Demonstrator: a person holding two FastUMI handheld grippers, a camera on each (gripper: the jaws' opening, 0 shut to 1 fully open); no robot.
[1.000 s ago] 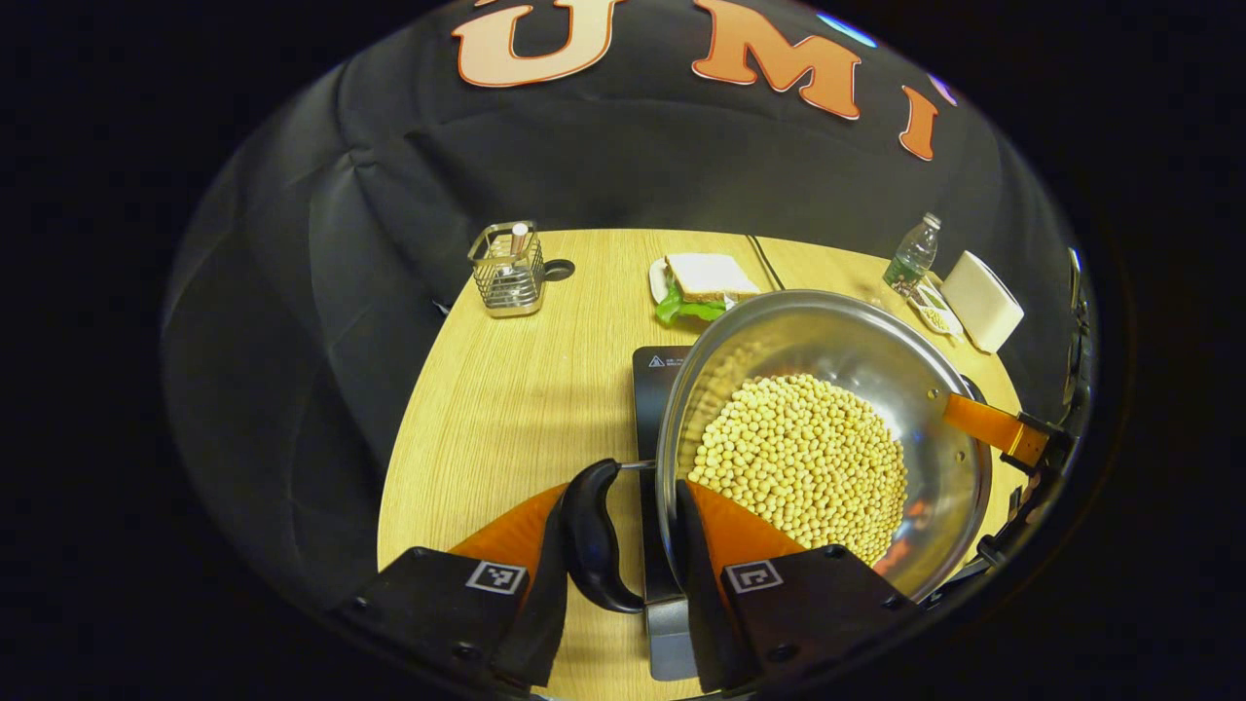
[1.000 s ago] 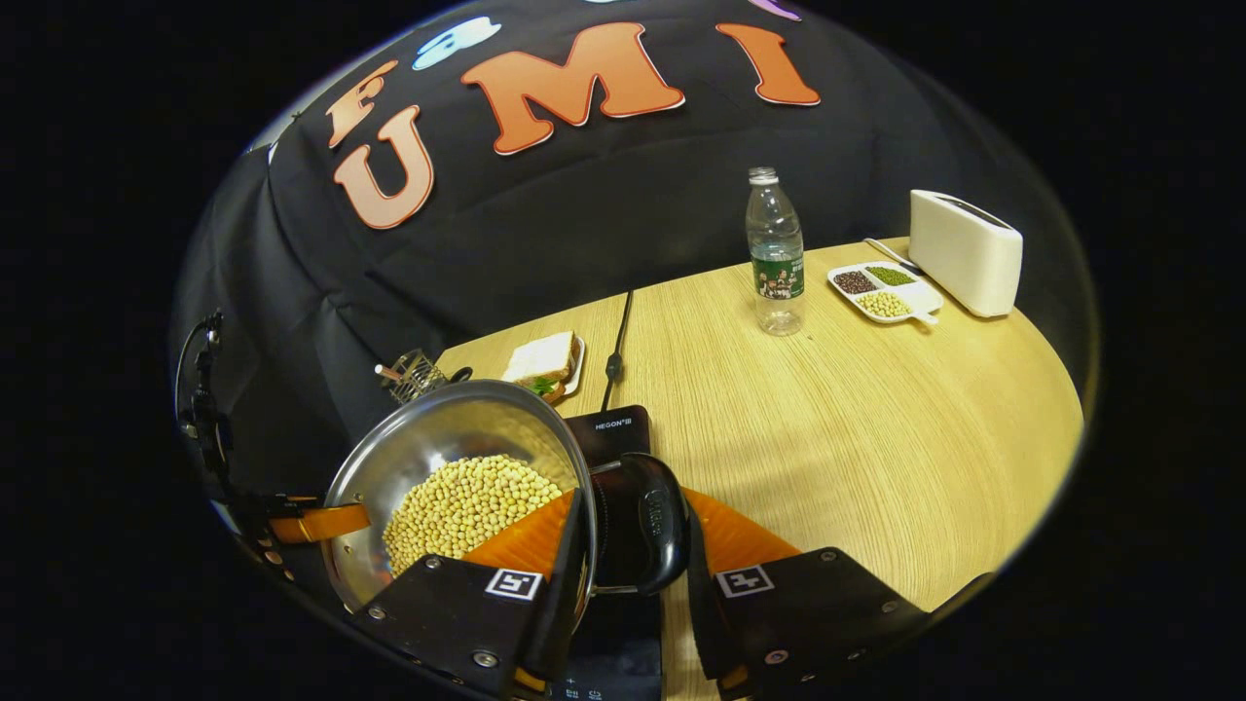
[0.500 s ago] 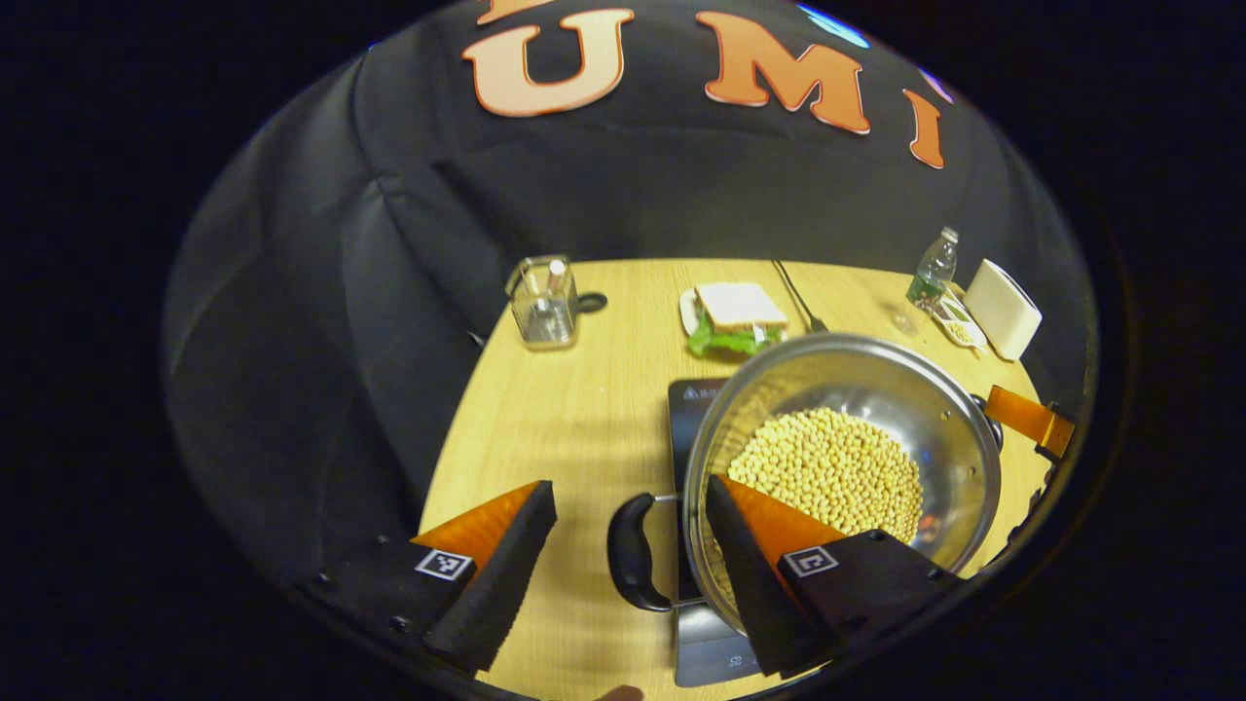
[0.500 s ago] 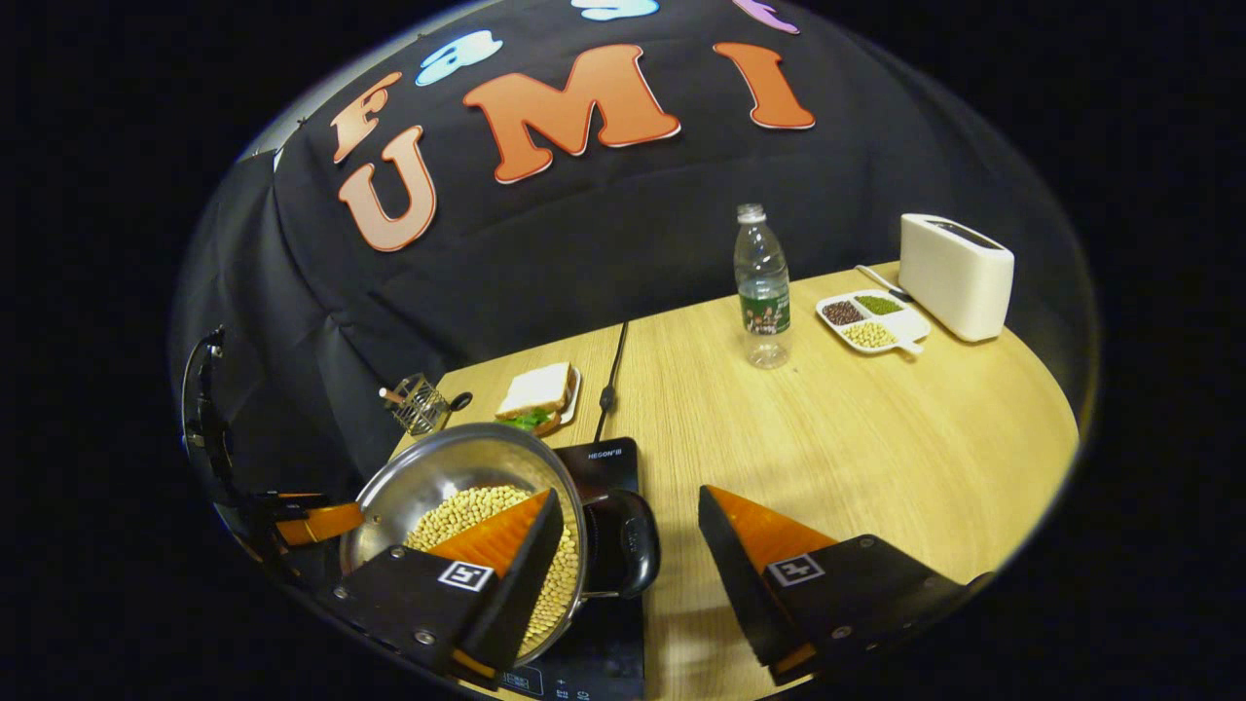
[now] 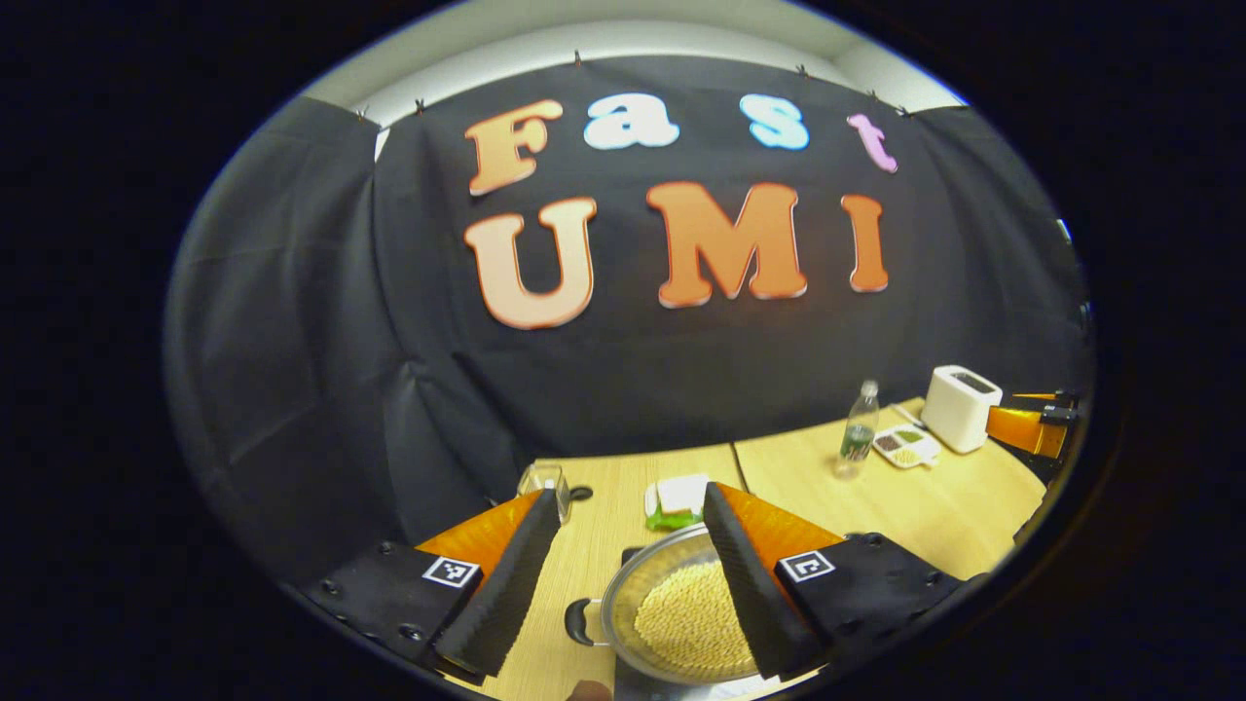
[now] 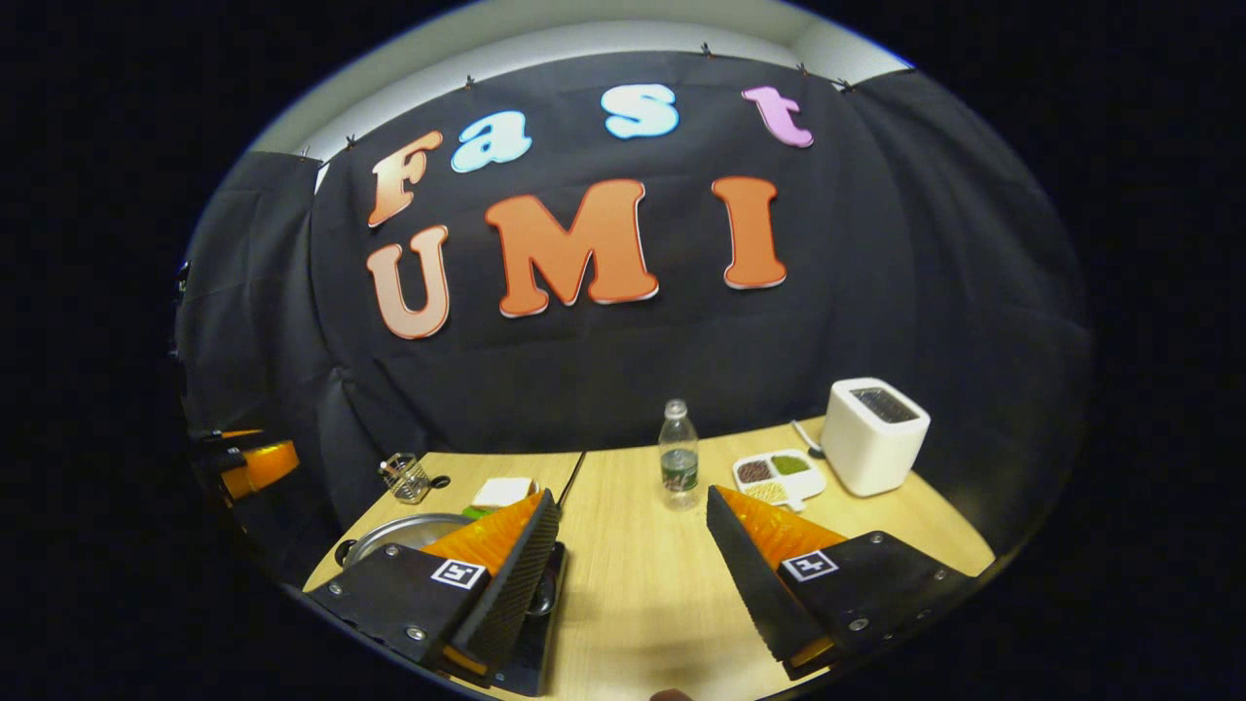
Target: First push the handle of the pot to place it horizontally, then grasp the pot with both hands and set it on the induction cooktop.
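Left gripper view shows the left tool (image 5: 628,574) spread wide and empty above the pot (image 5: 681,613) of soybeans, which sits on the induction cooktop (image 6: 531,647) near the desk's front edge, one side handle (image 5: 577,621) pointing toward the left edge. Right gripper view has the right tool (image 6: 633,574) equally wide, holding nothing, over bare desk (image 6: 642,604). Judging by this, placement looks finished; a clean retreat means lifting both tools straight up, clear of rim and handles.

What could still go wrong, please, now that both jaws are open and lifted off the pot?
1. The pot is full of soybeans; a bump on returning might spill them.
2. How squarely it sits on the induction cooktop is hard to judge, so it might slide.
3. The water bottle stands near the right gripper and could tip.
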